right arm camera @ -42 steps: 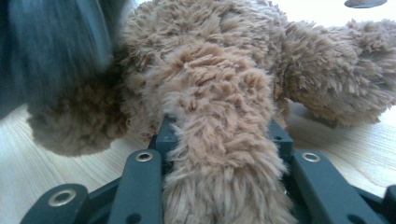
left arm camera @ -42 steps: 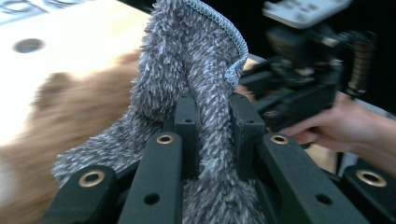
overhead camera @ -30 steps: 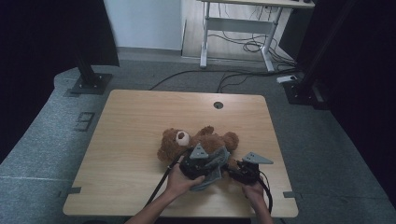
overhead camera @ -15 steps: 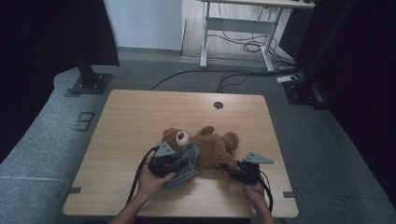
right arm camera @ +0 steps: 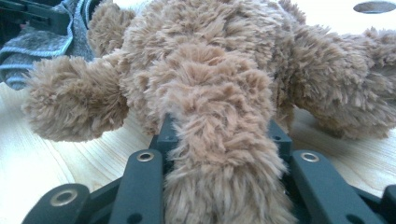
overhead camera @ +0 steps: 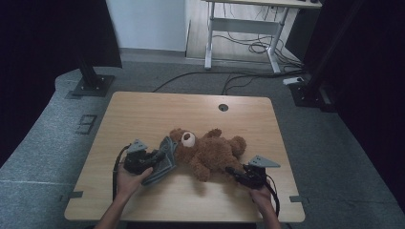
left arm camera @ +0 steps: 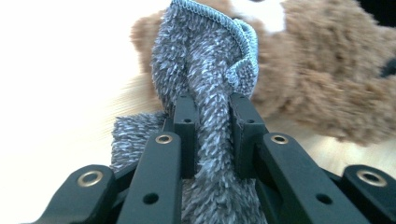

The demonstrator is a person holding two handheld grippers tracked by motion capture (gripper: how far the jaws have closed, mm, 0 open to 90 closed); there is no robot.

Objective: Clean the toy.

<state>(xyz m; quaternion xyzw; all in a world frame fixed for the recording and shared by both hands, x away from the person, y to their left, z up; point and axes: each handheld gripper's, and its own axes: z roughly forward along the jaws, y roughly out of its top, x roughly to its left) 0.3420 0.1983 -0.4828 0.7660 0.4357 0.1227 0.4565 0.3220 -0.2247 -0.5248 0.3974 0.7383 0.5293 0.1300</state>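
A brown teddy bear [overhead camera: 210,151] lies on its back in the middle of the wooden table [overhead camera: 143,114], head toward the left. A grey fluffy cloth [overhead camera: 162,160] lies bunched at the bear's head. My left gripper [overhead camera: 157,157] is shut on the grey cloth [left arm camera: 210,93], which is pinched between the black jaws in the left gripper view, with the bear [left arm camera: 327,84] just behind it. At the bear's right side my right gripper [overhead camera: 234,171] is shut on one of the bear's limbs [right arm camera: 219,154], whose fur bulges between the jaws. The cloth [right arm camera: 42,42] and the other gripper appear at the upper left of the right gripper view.
A round cable hole [overhead camera: 223,107] sits near the table's far edge. Beyond the table stand a desk frame [overhead camera: 243,33] with cables on the floor and a dark stand [overhead camera: 93,76] at the left. Both forearms come in from the near edge.
My left gripper has moved leftward from the bear's belly to beside its head, pulling the grey cloth with it. The right gripper has stayed on the bear's limb.
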